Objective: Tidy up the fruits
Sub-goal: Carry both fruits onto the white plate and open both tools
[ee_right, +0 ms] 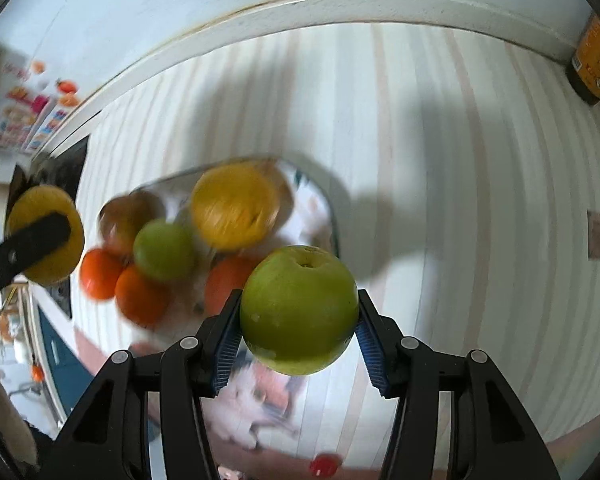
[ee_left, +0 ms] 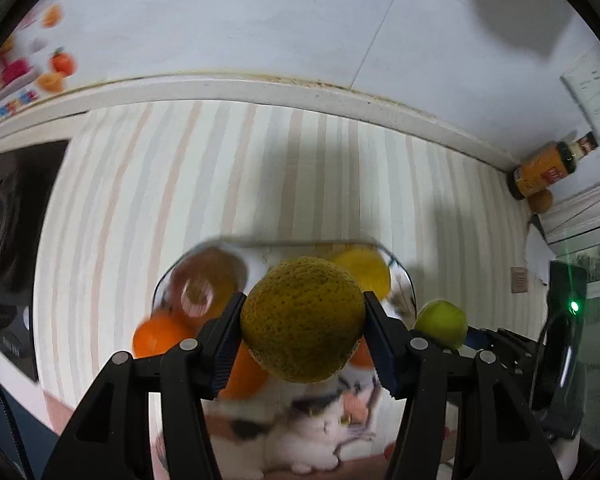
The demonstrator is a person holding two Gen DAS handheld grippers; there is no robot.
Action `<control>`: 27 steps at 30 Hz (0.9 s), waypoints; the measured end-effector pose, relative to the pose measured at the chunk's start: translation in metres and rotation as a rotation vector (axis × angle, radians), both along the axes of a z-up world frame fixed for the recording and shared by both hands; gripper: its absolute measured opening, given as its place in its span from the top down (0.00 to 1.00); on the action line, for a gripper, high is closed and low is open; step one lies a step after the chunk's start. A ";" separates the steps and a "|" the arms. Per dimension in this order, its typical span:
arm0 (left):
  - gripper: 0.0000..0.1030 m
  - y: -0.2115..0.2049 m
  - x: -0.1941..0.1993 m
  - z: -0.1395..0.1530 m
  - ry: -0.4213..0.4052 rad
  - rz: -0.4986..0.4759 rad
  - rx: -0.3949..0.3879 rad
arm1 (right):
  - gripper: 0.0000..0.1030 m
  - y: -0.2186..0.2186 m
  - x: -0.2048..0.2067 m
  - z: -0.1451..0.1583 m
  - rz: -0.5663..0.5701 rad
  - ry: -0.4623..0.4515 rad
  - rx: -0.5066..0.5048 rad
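Left tongs [ee_left: 303, 322] grip a rough green-yellow citrus [ee_left: 302, 319], pads pressed on both sides, jaws part open around it, fruit lifted clear of the table [ee_left: 260, 168]. Right tongs [ee_right: 299, 312] clamp a green apple [ee_right: 299, 310] the same way, pads tight on left & right of it, stem dimple facing up-far, held above the table w/ nothing under it touching.

Tray [ee_right: 334, 216] sits on the striped cloth, below & far-left of the apple in the right wrist view, blurred. In it: a yellow fruit [ee_right: 234, 204] at the far side, a brownish fruit [ee_right: 126, 216] to the left, a 2nd green apple [ee_right: 164, 250] in the middle, oranges [ee_right: 140, 294] along the near-left edge, one more orange near-right, partly behind the right tongs' left finger. Exact touching betw. fruits can't be told, too smeared.

Left wrist view: tray lies behind the held citrus; right tongs' apple shows just right of the left tongs. A cat-print mat [ee_left: 320, 428] lies near, under the tongs. Far right corner: orange-labelled bottle [ee_left: 544, 170] against the wall, a small round brown fruit [ee_left: 541, 201] just beside its base. Black stove top [ee_left: 16, 216] at left edge of table
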State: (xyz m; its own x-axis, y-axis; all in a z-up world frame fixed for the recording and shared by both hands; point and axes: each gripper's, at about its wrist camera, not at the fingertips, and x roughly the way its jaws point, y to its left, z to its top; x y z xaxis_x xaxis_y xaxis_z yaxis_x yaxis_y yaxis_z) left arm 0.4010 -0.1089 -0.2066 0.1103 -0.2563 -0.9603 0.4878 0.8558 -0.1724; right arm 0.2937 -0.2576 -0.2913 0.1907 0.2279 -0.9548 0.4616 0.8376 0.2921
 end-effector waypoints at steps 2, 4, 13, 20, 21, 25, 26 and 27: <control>0.47 -0.015 0.019 -0.021 0.051 -0.017 0.036 | 0.46 -0.006 0.011 -0.005 -0.004 0.013 -0.013; 0.47 -0.018 0.032 -0.041 0.090 -0.023 0.064 | 0.46 -0.008 0.018 -0.009 0.000 0.025 -0.014; 0.47 -0.035 0.048 -0.090 0.190 -0.031 0.134 | 0.46 -0.009 0.025 -0.022 0.007 0.039 0.009; 0.45 -0.027 0.050 -0.102 0.238 0.025 0.124 | 0.43 -0.005 0.031 -0.033 0.016 0.052 0.064; 0.43 -0.026 0.051 -0.100 0.239 0.035 0.121 | 0.37 -0.005 0.030 -0.033 0.017 0.047 0.066; 0.24 -0.017 0.054 -0.089 0.214 0.059 0.109 | 0.21 -0.006 0.030 -0.025 0.015 0.031 0.070; 0.17 -0.013 0.053 -0.088 0.212 0.062 0.106 | 0.19 -0.006 0.030 -0.022 0.016 0.029 0.066; 0.17 -0.010 0.052 -0.086 0.209 0.068 0.102 | 0.15 -0.005 0.030 -0.020 0.016 0.027 0.059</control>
State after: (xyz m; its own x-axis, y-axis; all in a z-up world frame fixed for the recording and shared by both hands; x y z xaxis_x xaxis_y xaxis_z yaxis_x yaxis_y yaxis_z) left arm 0.4532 -0.1186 -0.2923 -0.0798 -0.1553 -0.9846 0.3916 0.9035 -0.1742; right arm 0.3233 -0.2624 -0.3108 0.1608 0.2865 -0.9445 0.4563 0.8269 0.3285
